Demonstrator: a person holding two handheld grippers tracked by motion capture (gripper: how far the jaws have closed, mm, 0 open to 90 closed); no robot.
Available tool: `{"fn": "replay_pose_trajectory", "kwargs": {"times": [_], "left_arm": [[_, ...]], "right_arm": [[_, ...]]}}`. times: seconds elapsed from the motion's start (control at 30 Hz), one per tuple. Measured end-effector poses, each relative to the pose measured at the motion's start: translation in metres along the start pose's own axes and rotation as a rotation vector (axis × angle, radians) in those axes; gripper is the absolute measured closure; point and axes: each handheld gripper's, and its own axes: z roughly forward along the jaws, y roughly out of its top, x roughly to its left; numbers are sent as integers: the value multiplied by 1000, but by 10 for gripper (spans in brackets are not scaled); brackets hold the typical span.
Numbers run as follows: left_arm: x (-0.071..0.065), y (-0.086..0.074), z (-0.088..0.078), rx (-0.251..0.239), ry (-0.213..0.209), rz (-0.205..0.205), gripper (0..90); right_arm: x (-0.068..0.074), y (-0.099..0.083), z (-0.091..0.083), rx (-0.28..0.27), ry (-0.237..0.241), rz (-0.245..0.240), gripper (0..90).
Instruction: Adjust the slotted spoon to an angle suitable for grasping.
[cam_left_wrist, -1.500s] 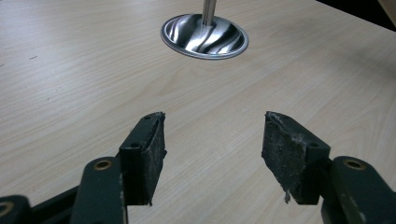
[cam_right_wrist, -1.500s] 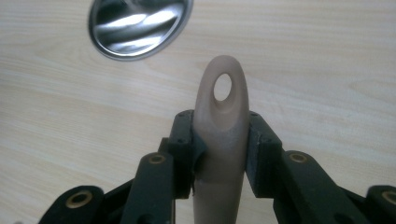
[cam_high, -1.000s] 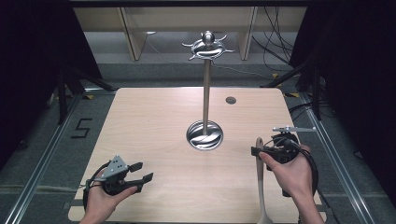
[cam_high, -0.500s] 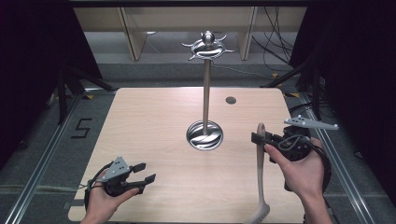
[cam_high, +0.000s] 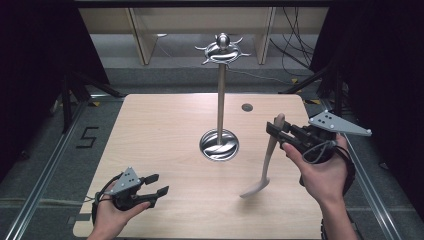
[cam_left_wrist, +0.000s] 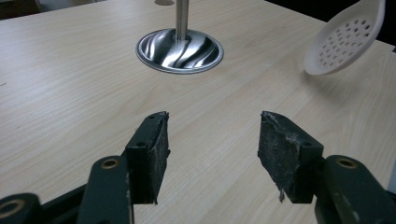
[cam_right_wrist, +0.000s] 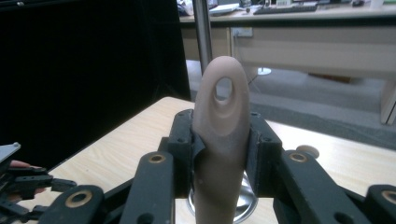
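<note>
Two grippers work over the wooden table (cam_high: 150, 130). Low at the near-left corner, the left gripper (cam_high: 156, 184) rests with jaws apart, holding nothing. A steel hook stand (cam_high: 220, 100) rises mid-table. Just right of it, the right gripper (cam_high: 274, 131) clamps the handle of a pale slotted spoon (cam_high: 265, 165), its bowl hanging above the tabletop.

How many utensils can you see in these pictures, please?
1: a slotted spoon, held by its handle in the right gripper, bowl hanging down above the table. None hangs on the stand.
</note>
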Motion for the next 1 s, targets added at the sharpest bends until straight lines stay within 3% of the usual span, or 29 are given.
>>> {"fn": "replay_pose_trajectory", "kwargs": {"times": [0.3,0.5,0.57,0.63,0.73,1.0], "left_arm": [[-8,12,4,-35,-22,15,431],[-26,43,9,-81,-75,49,433],[-29,50,11,-90,-84,69,436],[-39,68,17,-107,-110,105,440],[-46,84,24,-117,-130,126,445],[-70,118,46,-123,-186,140,461]], "right_arm": [[7,-1,13,-25,32,-32,681],[13,-2,19,-35,37,-18,682],[14,-1,22,-45,35,-32,681],[17,-1,25,-39,47,-22,681],[19,0,29,-42,51,-31,681],[25,0,34,-64,56,-33,681]]}}
